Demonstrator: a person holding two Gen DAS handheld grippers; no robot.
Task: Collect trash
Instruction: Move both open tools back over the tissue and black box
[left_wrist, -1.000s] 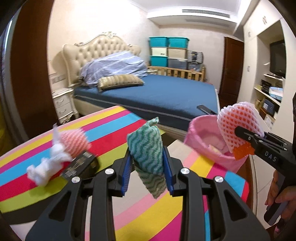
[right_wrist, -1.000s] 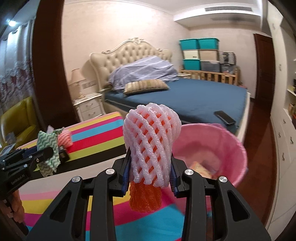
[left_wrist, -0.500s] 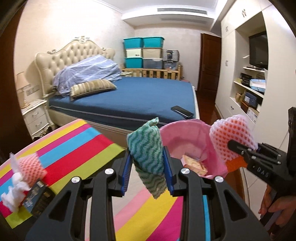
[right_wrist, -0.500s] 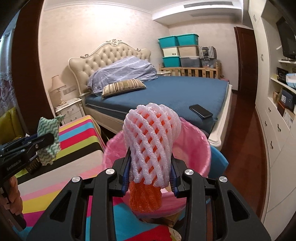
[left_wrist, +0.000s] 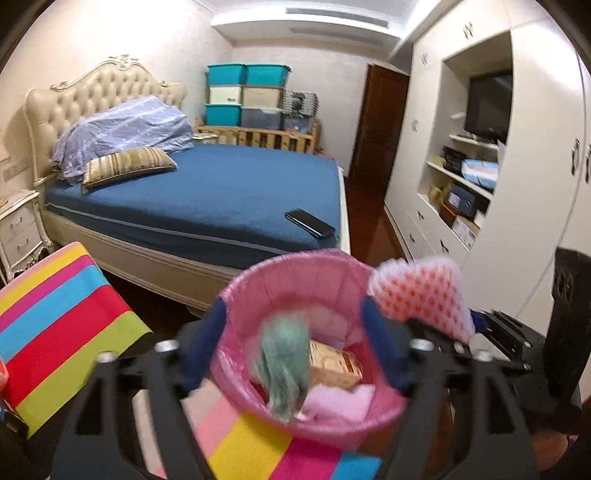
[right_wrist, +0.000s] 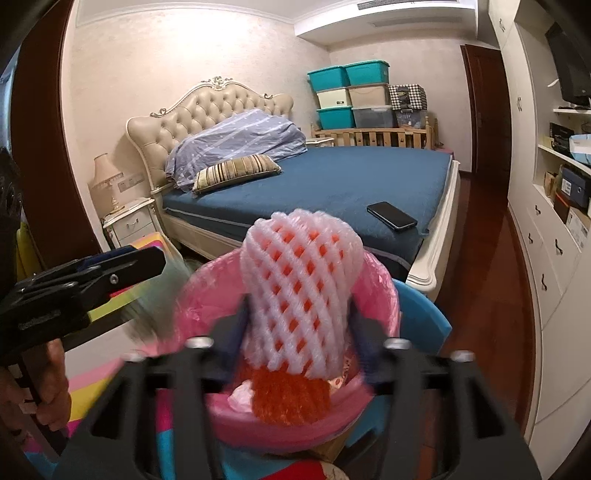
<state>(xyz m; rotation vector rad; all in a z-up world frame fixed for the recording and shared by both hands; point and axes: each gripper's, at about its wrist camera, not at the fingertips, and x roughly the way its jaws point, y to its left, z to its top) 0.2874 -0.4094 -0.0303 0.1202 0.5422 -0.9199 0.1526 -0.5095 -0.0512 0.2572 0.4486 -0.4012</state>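
Both grippers are over the pink-lined waste bin (left_wrist: 255, 284), which stands at the far edge of the striped tablecloth (left_wrist: 55, 325). Your left gripper (left_wrist: 293, 328) has its jaws opening; the blue pads are spread clear to either side of the bin mouth, and the green wavy cloth (left_wrist: 286, 365) appears blurred between them, touching neither pad, low inside the bin beside a tan box (left_wrist: 334, 363). Your right gripper (right_wrist: 295, 325) also has its jaws opening; the white foam fruit net (right_wrist: 299, 280) with its orange foam net (right_wrist: 290, 400) stands upright between the pads, over the bin's near rim. Whether the pads are touching the net cannot be told through the blur. In the right wrist view, the left gripper's tip sits just beside the bin's left rim. Beyond the bin, bare wooden floor (right_wrist: 484, 295) runs between the bed (right_wrist: 332, 184) and the white cabinet wall (right_wrist: 546, 258). A dark phone (right_wrist: 391, 215) lies near the bed's corner.
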